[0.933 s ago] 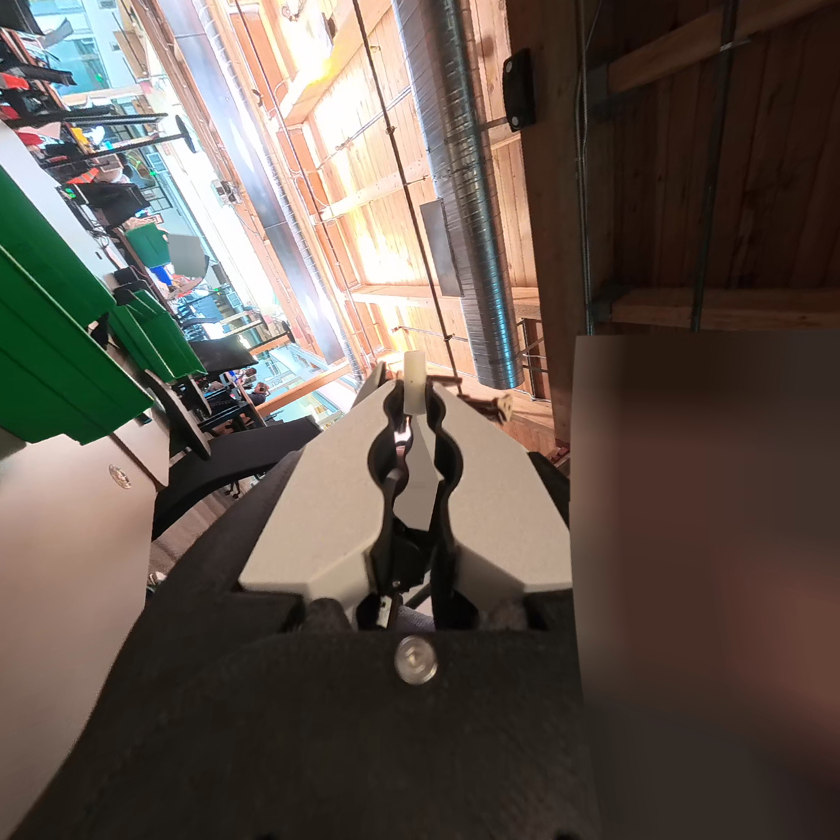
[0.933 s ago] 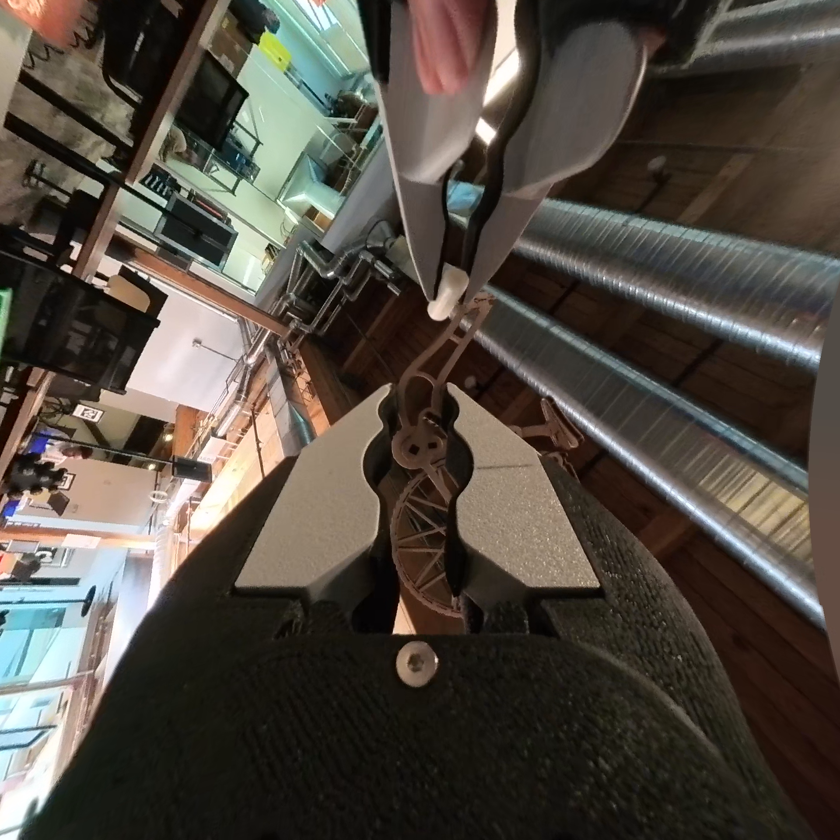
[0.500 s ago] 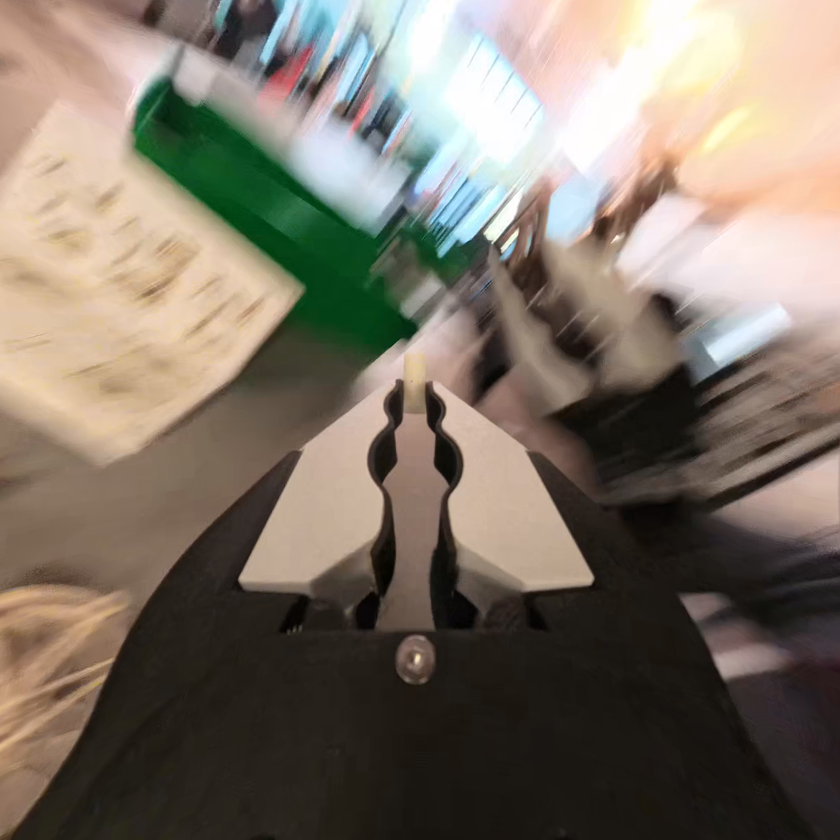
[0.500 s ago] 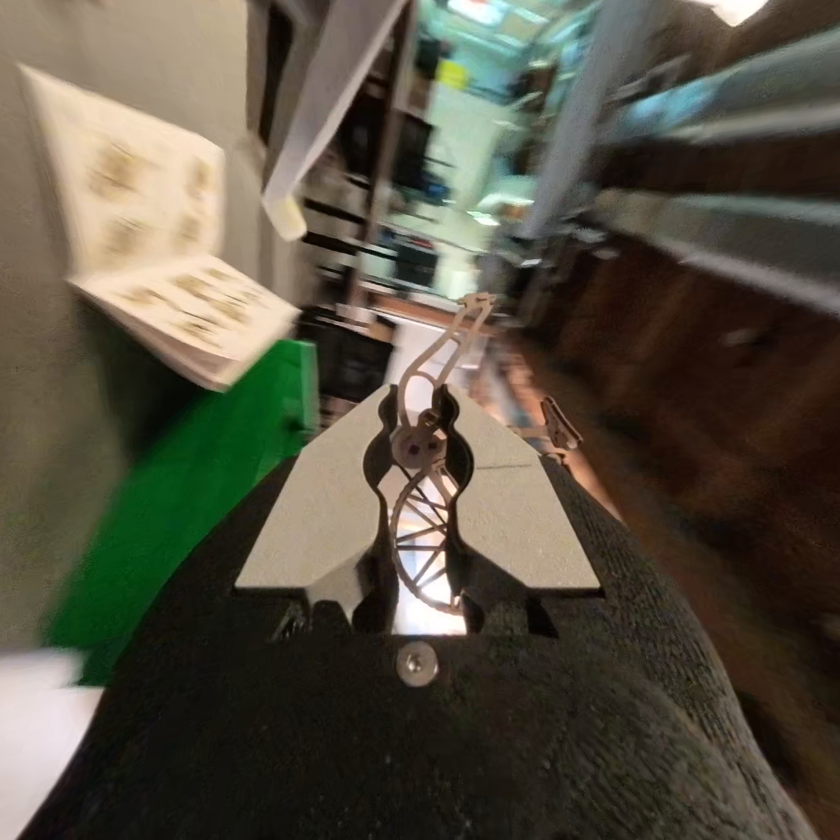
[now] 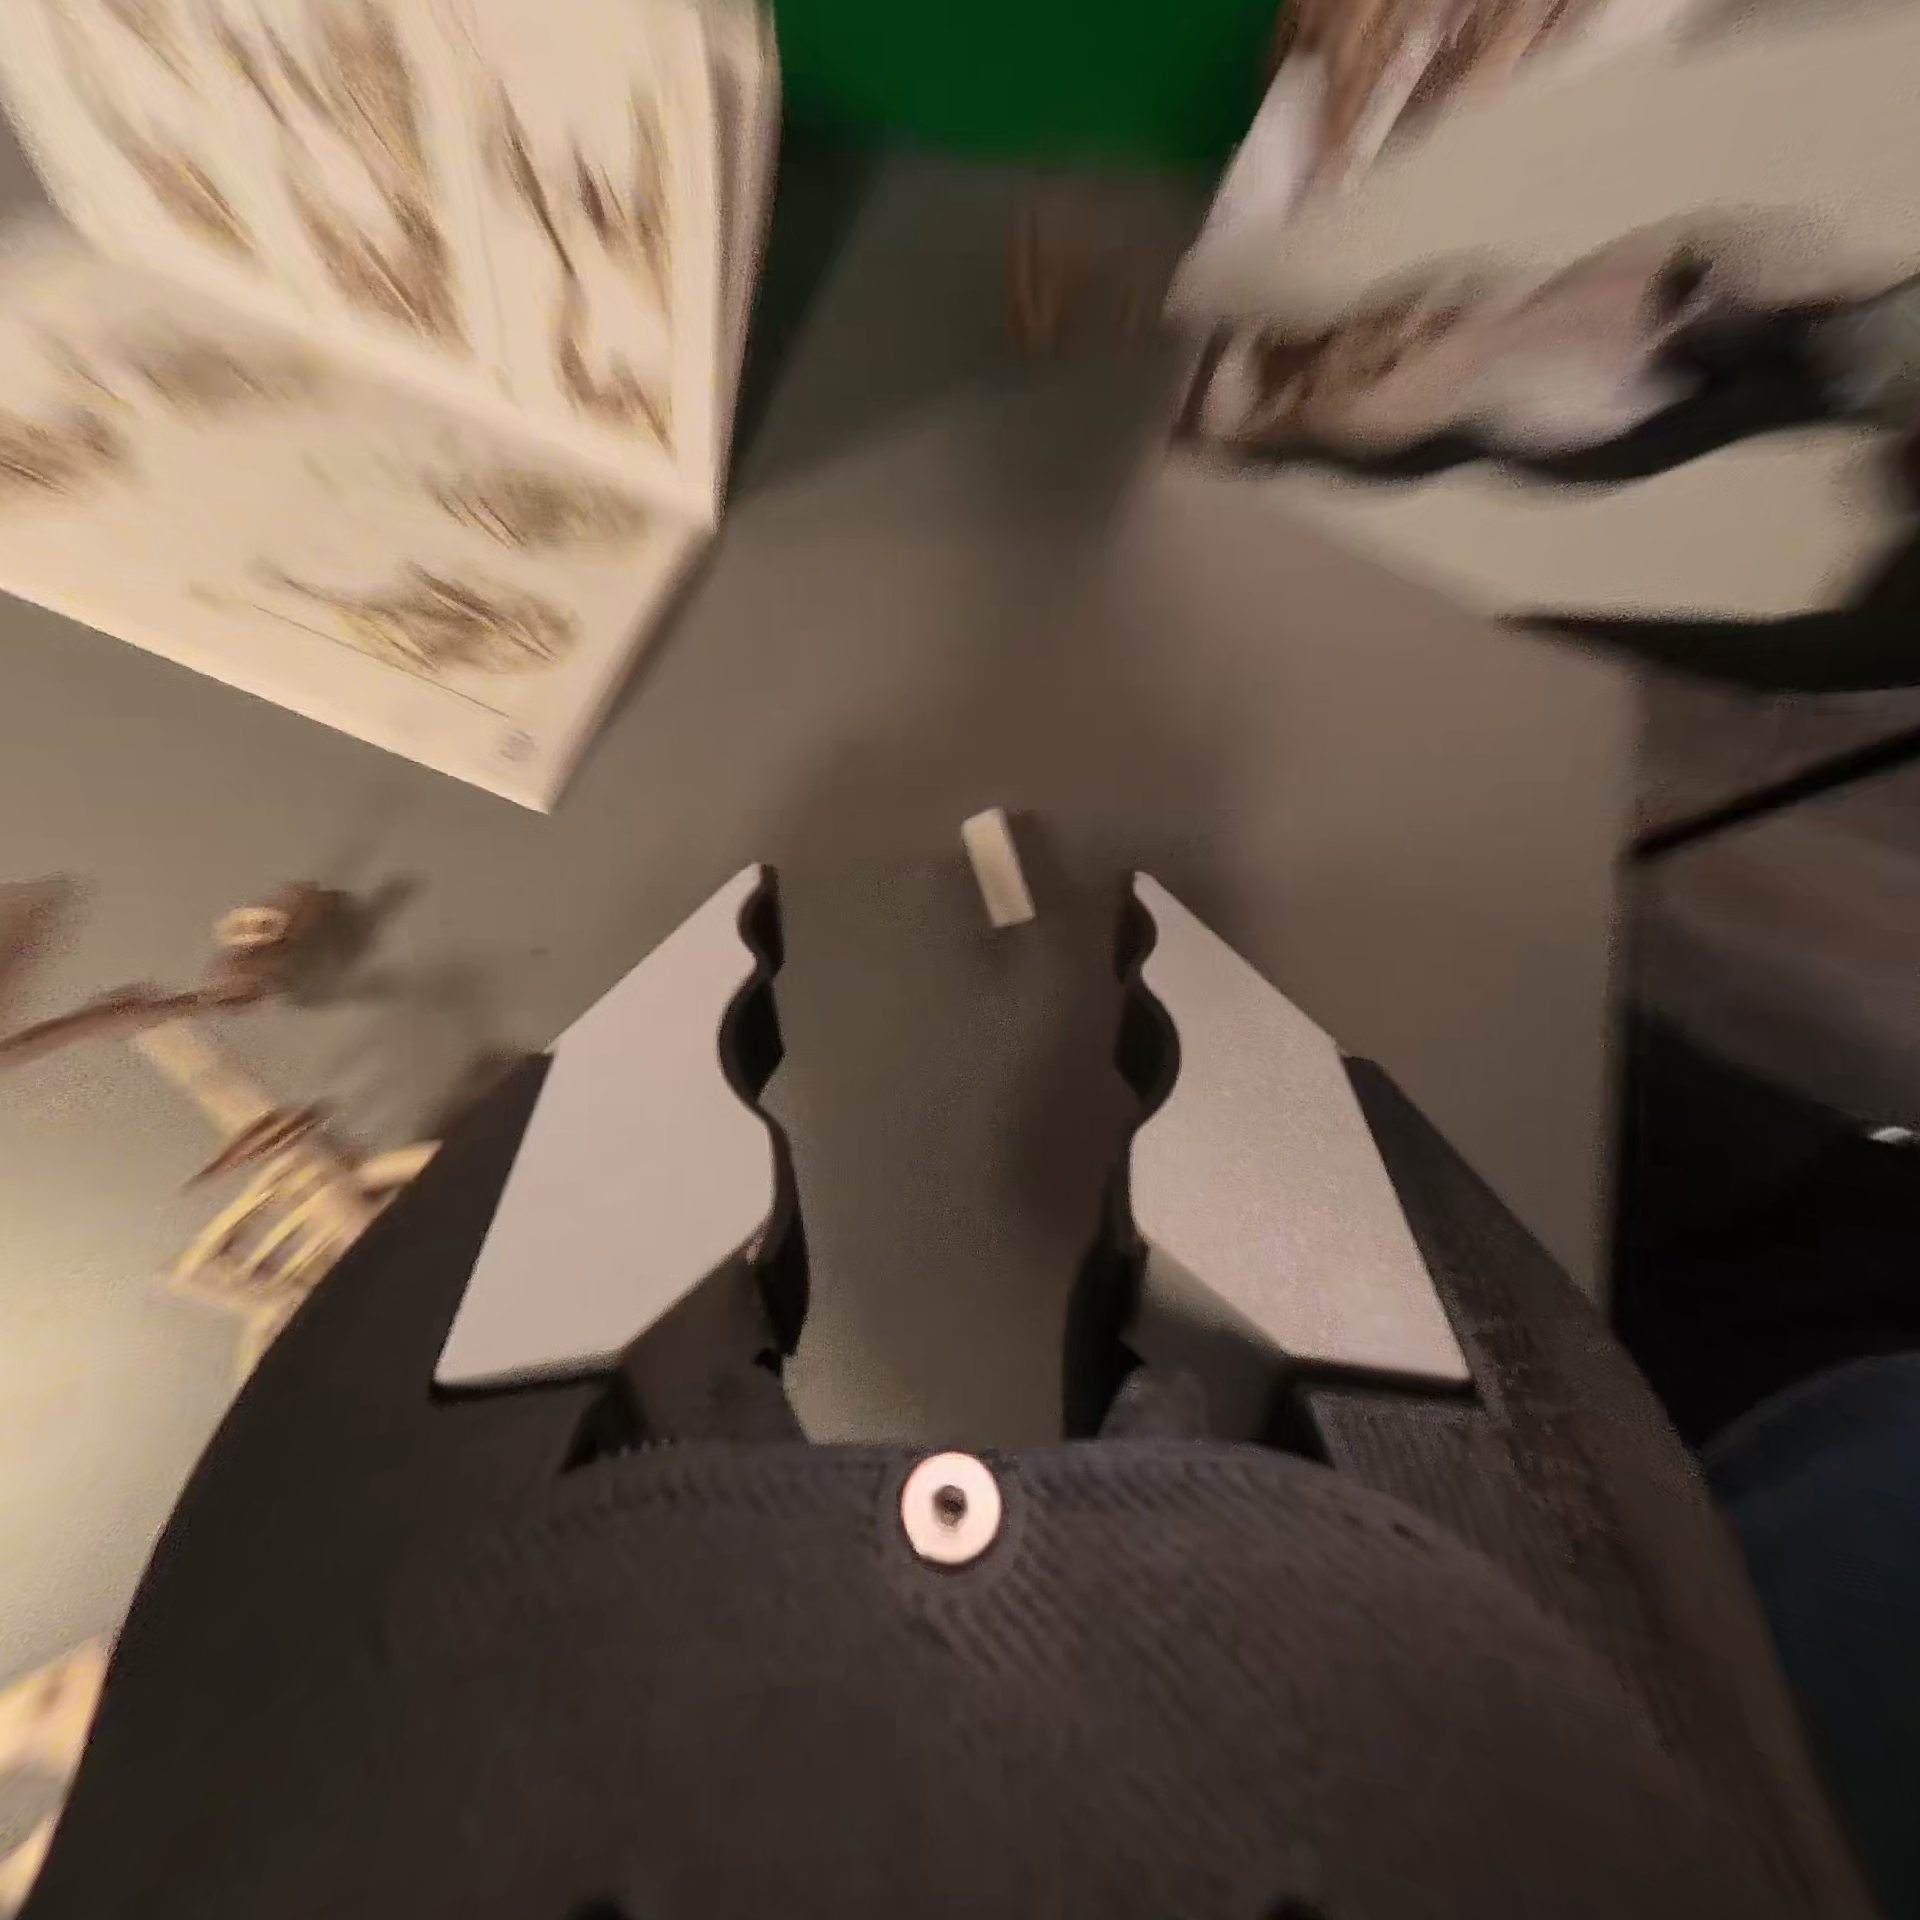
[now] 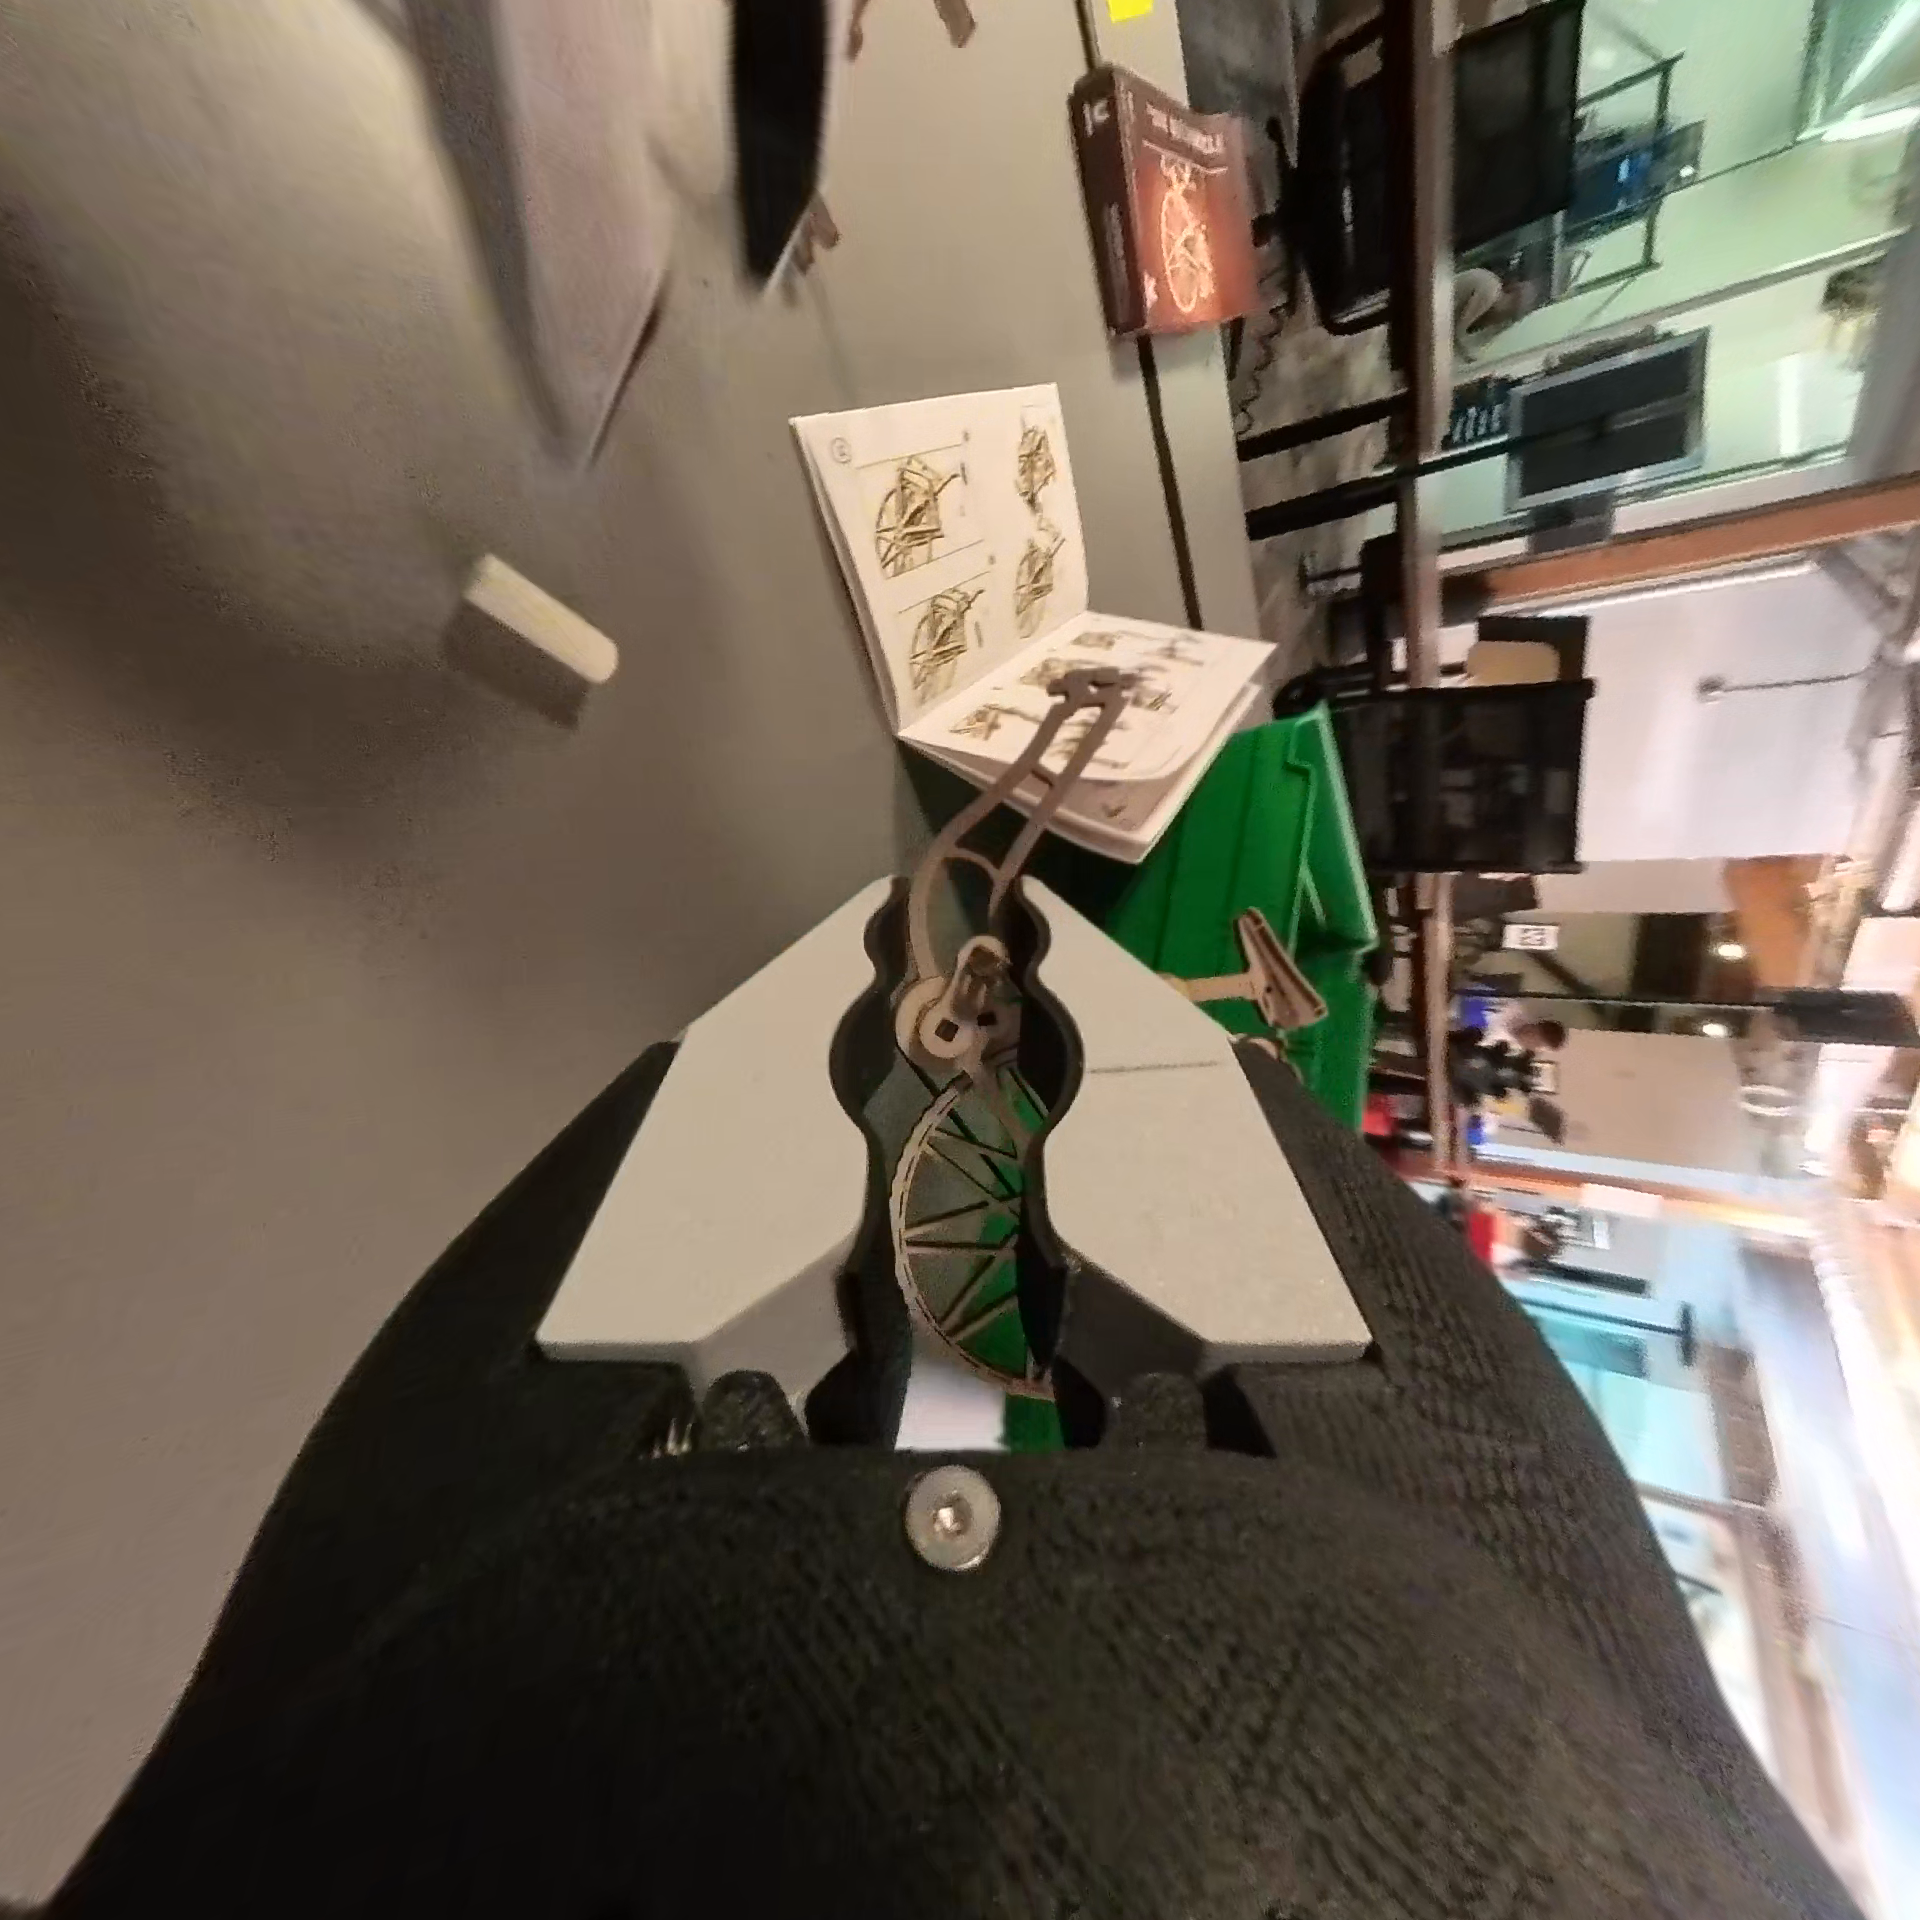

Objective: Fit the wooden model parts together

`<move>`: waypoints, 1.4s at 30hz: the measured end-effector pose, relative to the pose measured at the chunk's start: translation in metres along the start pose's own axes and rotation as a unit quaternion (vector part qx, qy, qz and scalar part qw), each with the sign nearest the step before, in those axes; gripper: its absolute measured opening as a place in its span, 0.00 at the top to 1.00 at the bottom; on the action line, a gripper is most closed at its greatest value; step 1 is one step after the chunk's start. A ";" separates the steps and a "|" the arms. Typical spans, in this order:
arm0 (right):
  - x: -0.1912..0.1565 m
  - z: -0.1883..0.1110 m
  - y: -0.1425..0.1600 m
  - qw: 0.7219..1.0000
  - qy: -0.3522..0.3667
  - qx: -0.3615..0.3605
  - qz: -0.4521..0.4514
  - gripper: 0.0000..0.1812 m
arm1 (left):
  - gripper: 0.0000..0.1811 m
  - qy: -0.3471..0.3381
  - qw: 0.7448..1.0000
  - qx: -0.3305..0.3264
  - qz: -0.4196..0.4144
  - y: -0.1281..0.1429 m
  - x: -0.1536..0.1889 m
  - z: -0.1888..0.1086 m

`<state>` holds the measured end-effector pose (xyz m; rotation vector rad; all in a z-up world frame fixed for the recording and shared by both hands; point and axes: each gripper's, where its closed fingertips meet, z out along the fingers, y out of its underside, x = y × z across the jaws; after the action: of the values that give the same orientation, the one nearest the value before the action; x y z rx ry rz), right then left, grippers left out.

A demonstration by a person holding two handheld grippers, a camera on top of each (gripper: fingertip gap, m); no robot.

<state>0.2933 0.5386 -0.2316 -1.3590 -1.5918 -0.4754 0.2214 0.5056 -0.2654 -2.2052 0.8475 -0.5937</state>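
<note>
Your left gripper stands wide apart, its two grey fingers spread with nothing between them. Just past the fingertips, and nearer the finger on the right of the left wrist view, a small pale stick lies on the grey table, clear of both fingers. Most of this view is smeared, so the rest is rough: an open booklet with drawings fills the upper left, a green bin shows at the top edge, and some light wooden pieces, possibly more model parts, lie on the table to the left of the gripper.

Your right gripper is closed on the wooden model. The model is a thin, flat bicycle-like piece: its spoked wheel sits back in the gap between the fingers, the hub is pinched near the tips, and a slim curved neck reaches forward beyond them. A small clip-shaped part of the model juts out to the right, over the right-hand finger.

In the right wrist view, the same pale stick rests on the table, well to the left of and beyond the held model, not touching it. The booklet lies open farther on, behind the tip of the model's neck, with the green bin beside it and a dark box beyond.
</note>
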 end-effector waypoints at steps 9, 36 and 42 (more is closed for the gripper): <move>-0.031 0.001 -0.021 0.993 -0.081 0.057 0.068 0.90 | 0.68 -0.028 0.976 0.087 -0.199 0.022 -0.107 -0.071; -0.042 0.038 -0.067 0.983 -0.119 0.095 0.100 0.90 | 0.87 0.331 0.884 0.018 -0.330 0.018 -0.094 -0.035; -0.045 0.039 -0.063 0.982 -0.128 0.089 0.108 0.90 | 0.85 0.314 0.891 0.049 -0.324 0.012 -0.114 -0.047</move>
<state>0.2170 0.5256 -0.2698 -1.4775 -1.6233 -0.0259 0.1106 0.5597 -0.2619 -2.1961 0.3201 -1.6988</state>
